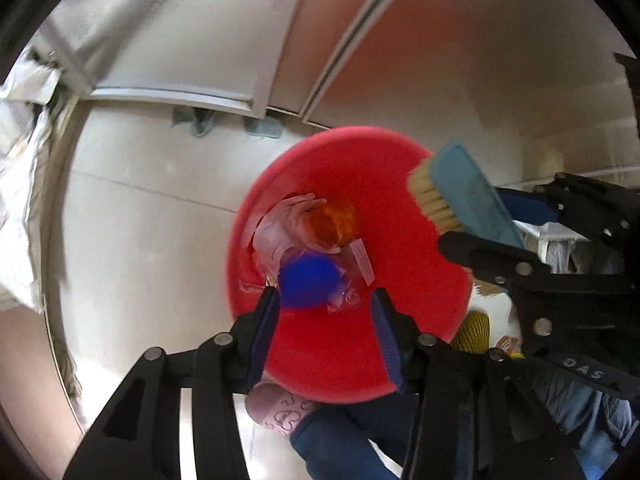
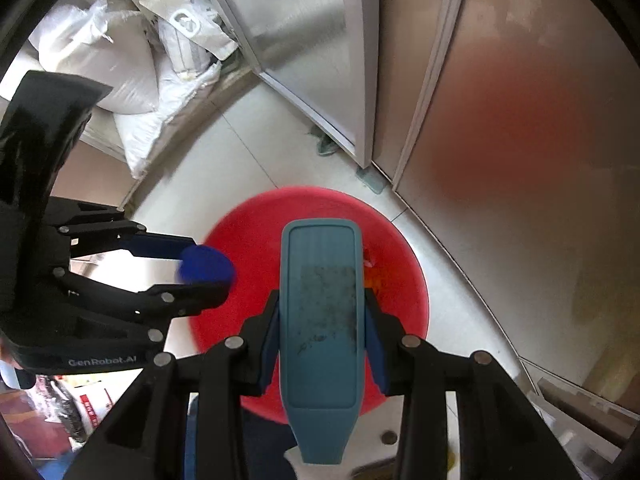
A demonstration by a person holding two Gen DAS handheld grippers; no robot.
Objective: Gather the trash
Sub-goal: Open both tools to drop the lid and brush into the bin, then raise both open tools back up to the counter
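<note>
A red round basin [image 1: 400, 184] stands on the tiled floor; it also shows in the right wrist view [image 2: 312, 208]. Inside lie crumpled clear plastic [image 1: 280, 224], an orange wrapper [image 1: 332, 224] and a white label [image 1: 362, 260]. A blue round object [image 1: 308, 280] is blurred in mid-air just past my left gripper [image 1: 324, 308], which is open above the basin; the blue object also shows in the right wrist view [image 2: 208, 266], at the left gripper's tips [image 2: 208, 272]. My right gripper [image 2: 320, 316] is shut on a teal brush [image 2: 320, 312], whose bristles [image 1: 432, 196] point over the basin.
Metal-framed sliding doors [image 2: 304, 40] stand behind the basin. White sacks [image 2: 120, 52] are piled at the far left. A yellow mesh item [image 1: 474, 332] and packaging lie on the floor to the right. The person's slipper [image 1: 280, 408] and jeans are below the basin.
</note>
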